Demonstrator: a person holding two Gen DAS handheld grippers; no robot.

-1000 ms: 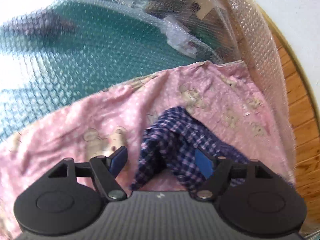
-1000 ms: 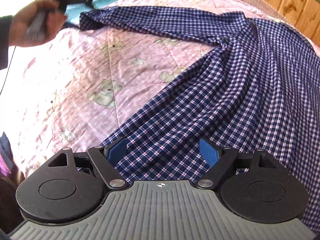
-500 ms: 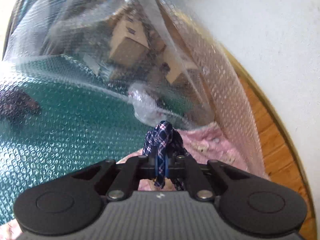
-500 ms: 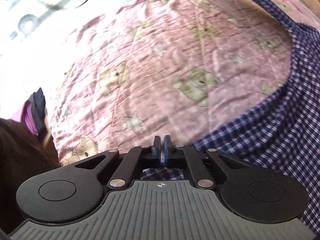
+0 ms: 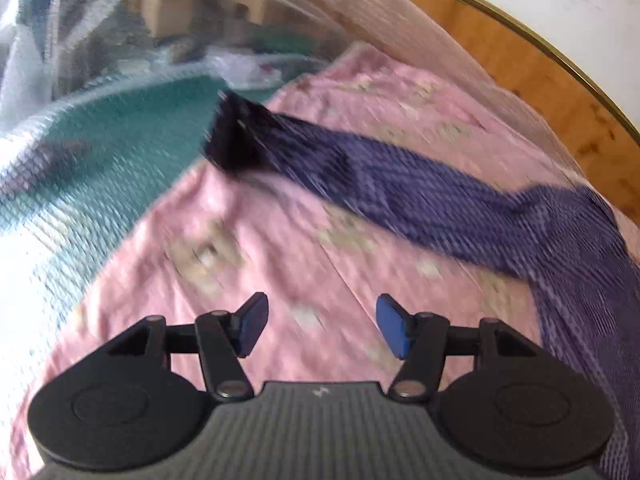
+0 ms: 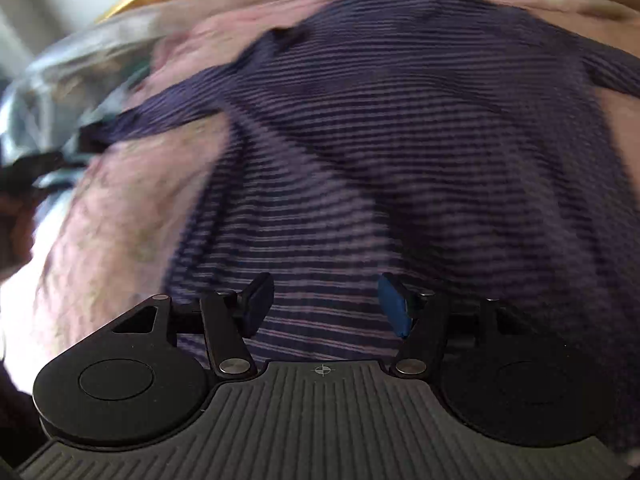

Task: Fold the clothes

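A navy checked shirt [image 6: 400, 128] lies spread on a pink teddy-bear quilt [image 5: 280, 248]. In the left wrist view its sleeve [image 5: 380, 176] stretches from the right toward a dark cuff [image 5: 236, 140] at the quilt's far edge. My left gripper [image 5: 318, 326] is open and empty above bare quilt, short of the sleeve. My right gripper [image 6: 324, 304] is open and empty just above the shirt's body. Both views are motion-blurred.
Teal bubble wrap [image 5: 100, 152] covers the surface left of the quilt. Clear plastic sheeting [image 5: 360, 12] hangs behind, with cardboard boxes [image 5: 168, 12] seen through it. A wooden panel [image 5: 540, 72] with a brass rim stands at the far right.
Both grippers were shut on shirt fabric half a second ago and are now open. The sleeve has dropped flat onto the quilt, and both grippers have pulled back.
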